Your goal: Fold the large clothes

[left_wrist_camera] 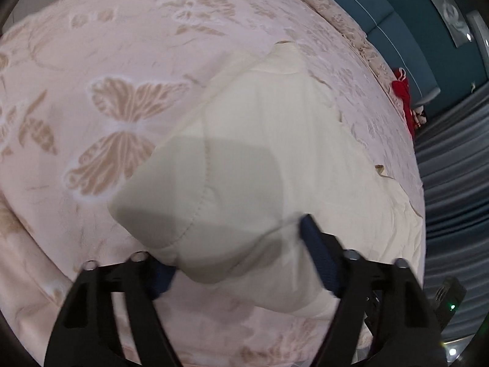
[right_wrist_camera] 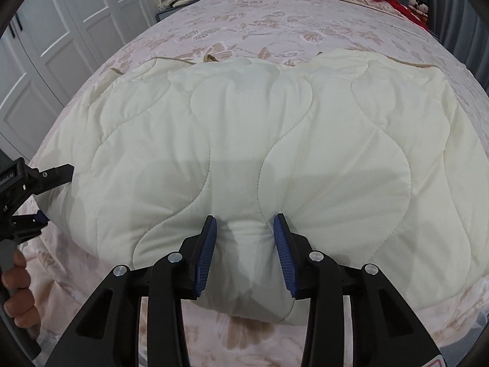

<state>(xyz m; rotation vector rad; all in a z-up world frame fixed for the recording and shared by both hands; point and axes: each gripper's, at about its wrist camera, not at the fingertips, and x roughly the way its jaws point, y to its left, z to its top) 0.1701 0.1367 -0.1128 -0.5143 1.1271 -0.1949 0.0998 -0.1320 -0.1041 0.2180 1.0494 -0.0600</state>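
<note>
On the bed [right_wrist_camera: 275,21], the cream quilted comforter [right_wrist_camera: 244,140] lies folded over. The right claw [right_wrist_camera: 244,229] pinches its near edge; the left claw [left_wrist_camera: 241,250] grips a corner. Next, I judge: carry both across together, evenly.

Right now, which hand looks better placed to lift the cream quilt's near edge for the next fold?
Right, probably. The right tool pinches a bunched ridge of the cream quilt at mid-edge. The left tool sits at the quilt's corner, blurred, grip unclear.

Cream quilted garment [right_wrist_camera: 244,140] spread flat, near edge bunched.
</note>
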